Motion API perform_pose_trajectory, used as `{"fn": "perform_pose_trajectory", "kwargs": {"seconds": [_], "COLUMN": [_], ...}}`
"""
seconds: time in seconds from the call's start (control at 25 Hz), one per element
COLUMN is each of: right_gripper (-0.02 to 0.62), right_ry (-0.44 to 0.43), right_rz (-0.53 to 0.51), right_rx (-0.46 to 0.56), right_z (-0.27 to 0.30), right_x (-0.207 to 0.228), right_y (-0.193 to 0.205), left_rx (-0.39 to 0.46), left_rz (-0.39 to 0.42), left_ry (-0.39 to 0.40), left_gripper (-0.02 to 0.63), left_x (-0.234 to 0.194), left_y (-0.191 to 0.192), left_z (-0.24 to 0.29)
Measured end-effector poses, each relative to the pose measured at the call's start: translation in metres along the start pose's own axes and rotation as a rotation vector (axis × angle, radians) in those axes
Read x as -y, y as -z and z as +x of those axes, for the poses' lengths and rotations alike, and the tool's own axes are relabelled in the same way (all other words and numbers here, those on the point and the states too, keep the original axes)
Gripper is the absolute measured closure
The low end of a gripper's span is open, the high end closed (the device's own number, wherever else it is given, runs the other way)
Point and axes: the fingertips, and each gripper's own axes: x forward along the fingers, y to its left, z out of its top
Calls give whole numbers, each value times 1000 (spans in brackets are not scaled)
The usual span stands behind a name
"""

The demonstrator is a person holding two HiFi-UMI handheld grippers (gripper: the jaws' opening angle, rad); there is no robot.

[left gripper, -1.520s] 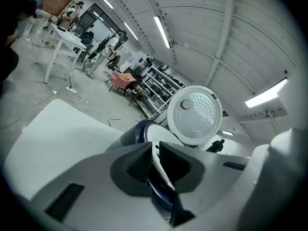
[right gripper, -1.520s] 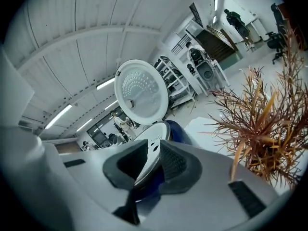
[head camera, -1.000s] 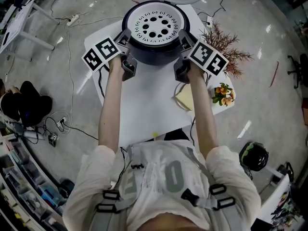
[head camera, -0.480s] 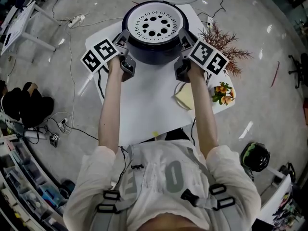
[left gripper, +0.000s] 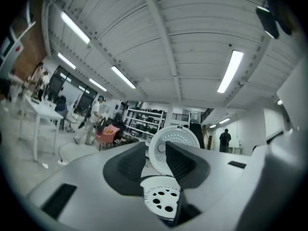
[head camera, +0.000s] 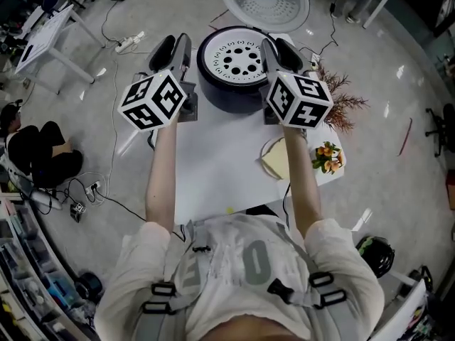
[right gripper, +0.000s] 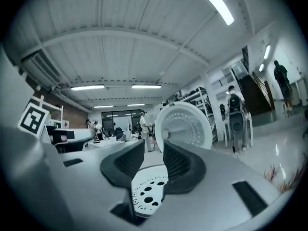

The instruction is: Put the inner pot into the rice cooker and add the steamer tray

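Steamer tray (head camera: 237,60) is sitting in the rice cooker (head camera: 234,96) (its lid (head camera: 264,0) standing open), lying midway between left hand-held gripper (head camera: 173,47) and right hand-held gripper (head camera: 279,48), both hovering slightly parted and empty.

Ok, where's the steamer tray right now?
Head view, top centre: the steamer tray sits in the rice cooker on the table, between the left tool and right tool, open lid behind it.
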Motion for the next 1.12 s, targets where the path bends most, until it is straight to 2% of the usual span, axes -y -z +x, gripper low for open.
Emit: {"fn": "perform_pose_trajectory", "kwargs": {"seconds": [0.12, 0.2, 0.32, 0.44, 0.56, 0.72, 0.84, 0.96, 1.12], "right_gripper": [480, 482, 524, 581, 586, 586, 587, 588, 588], "right_ry": [-32, -57, -85, -96, -130, -125, -116, -115, -120], "right_rz": [-178, -274, -369, -427, -437, -381, -335, -336, -333], "right_rx": [63, 106, 155, 167, 153, 114, 57, 0, -34], "right_z": [-12, -21, -35, -49, -62, -80, -93, -103, -110], "right_x": [-37, -61, -92, -113, -130, -134, -129, -122, -114], "right_y": [-20, -26, -22, -7, 14, 47, 75, 101, 115], "left_rx": [86, 151, 210, 216, 192, 159, 116, 70, 40], "left_rz": [208, 310, 385, 435, 440, 413, 380, 372, 364], "left_ry": [-70, -115, -150, -194, -262, -320, -334, -348, -356], "left_gripper": [491, 491, 492, 521, 573, 584, 584, 584, 584], "left_x": [6, 10, 15, 17, 15, 7, -1, -7, -10], "left_y": [-26, -37, -39, -28, -13, 13, 41, 62, 72], "left_z": [-35, -62, -100, -129, -156, -182, -194, -198, -197]}}
